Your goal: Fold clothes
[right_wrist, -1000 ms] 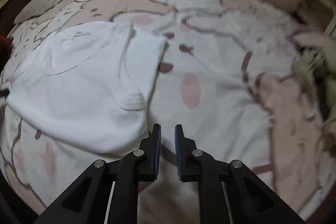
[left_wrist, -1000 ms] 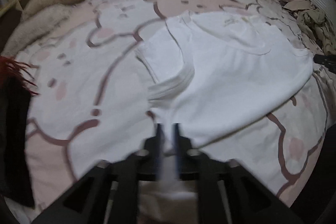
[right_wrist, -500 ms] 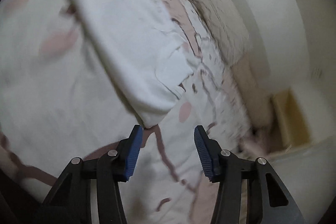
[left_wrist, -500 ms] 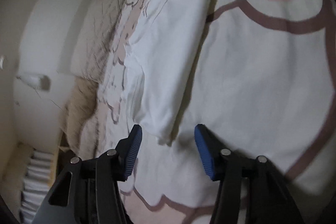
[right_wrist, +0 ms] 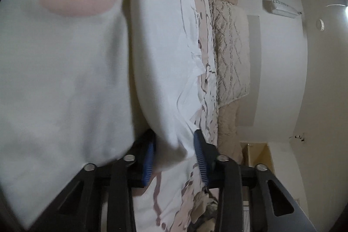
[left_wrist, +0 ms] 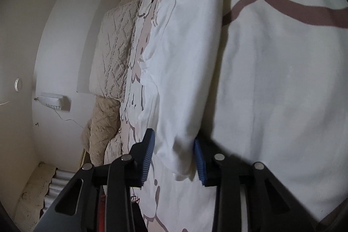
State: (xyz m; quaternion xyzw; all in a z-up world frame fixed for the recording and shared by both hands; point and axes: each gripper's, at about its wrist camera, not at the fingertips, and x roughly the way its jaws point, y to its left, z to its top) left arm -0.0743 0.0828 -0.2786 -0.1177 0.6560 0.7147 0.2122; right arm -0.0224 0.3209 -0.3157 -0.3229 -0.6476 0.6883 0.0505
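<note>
- Pillows point(left_wrist: 113, 53) are seen at the left of the frame, on the patterned bedsheet point(left_wrist: 282, 79).
- The left gripper point(left_wrist: 174, 156) and the right gripper point(right_wrist: 175, 156) are held apart, each around a corner of the white shirt point(left_wrist: 187, 58).

Shirt point(left_wrist: 187, 53) lies folded on the bedspread point(left_wrist: 282, 79), one end between the parted fingers of the left gripper point(left_wrist: 174, 156), the opposite end point(right_wrist: 171, 142) between those of the right gripper point(right_wrist: 175, 158). Pillows point(left_wrist: 113, 58) sit beyond the shirt, against the wall point(left_wrist: 54, 47). An air conditioner point(right_wrist: 282, 6) is mounted on that wall.
</note>
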